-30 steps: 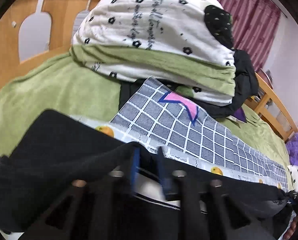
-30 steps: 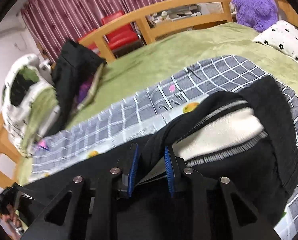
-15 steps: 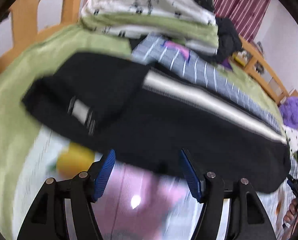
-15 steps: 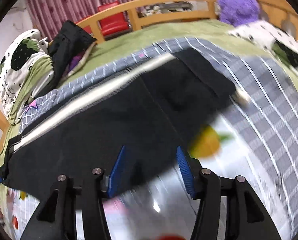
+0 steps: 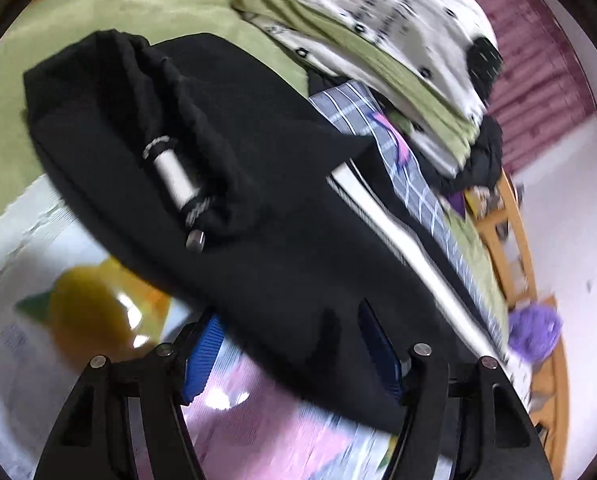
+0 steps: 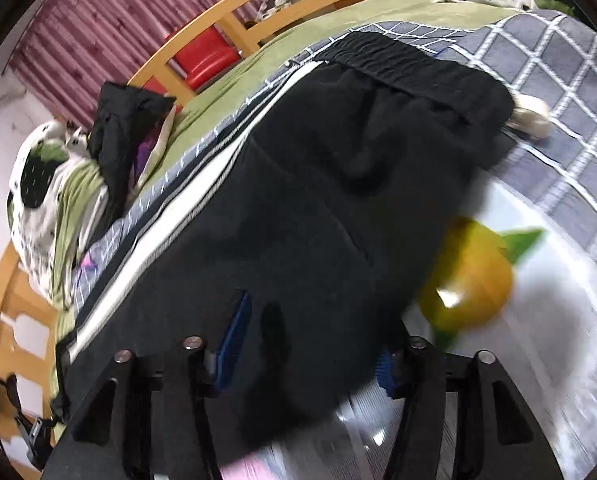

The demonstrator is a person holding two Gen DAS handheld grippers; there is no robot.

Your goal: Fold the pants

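Black pants (image 5: 266, 216) with a white side stripe (image 6: 170, 236) lie stretched along a bed, over a grey checked cover (image 6: 558, 92) and a glossy sheet printed with an orange fruit (image 6: 474, 280). The left gripper (image 5: 294, 348) hangs at the near edge of the cloth, its blue pads (image 5: 202, 356) spread wide with the black hem lying between them, not pinched. The right gripper (image 6: 310, 344) sits over the same near edge toward the waistband end, its jaws closing around a ridge of the fabric; whether the pads press it yet cannot be told. A folded green-and-white quilt (image 5: 378, 36) is heaped at the far end of the green bedspread (image 5: 110, 12), beside the wooden bed frame (image 6: 234, 20).
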